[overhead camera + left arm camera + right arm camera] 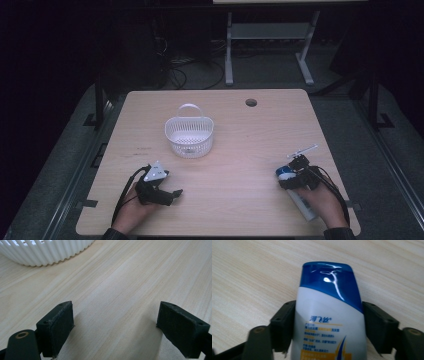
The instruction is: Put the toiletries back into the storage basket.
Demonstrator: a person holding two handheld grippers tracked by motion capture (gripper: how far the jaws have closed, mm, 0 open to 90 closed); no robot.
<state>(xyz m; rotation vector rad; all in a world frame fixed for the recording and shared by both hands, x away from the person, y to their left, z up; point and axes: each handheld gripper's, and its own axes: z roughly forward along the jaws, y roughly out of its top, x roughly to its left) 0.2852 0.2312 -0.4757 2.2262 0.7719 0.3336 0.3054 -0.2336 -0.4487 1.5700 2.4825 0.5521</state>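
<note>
Clamping a white shampoo bottle (pixel 329 322) with a blue cap between its jaws, the right gripper (pixel 298 172) sat at the wooden table's (pixel 240 150) near right. Left gripper (pixel 159 187) rested spread wide, empty, just short of the white basket (pixel 189 135).

The bottle (pixel 329 315) is showing white with a blue cap and yellow print. The ribbed basket (pixel 189 134) is gleaming white on the pale wood-grain counter (pixel 240 150); the tongs (pixel 115 330) are showing black.

A white slatted plastic basket with a loop handle (pixel 189 135) stands mid-worktop toward the far edge. Bare pale wooden worktop (pixel 240 170) lies open between it and the near edge.
</note>
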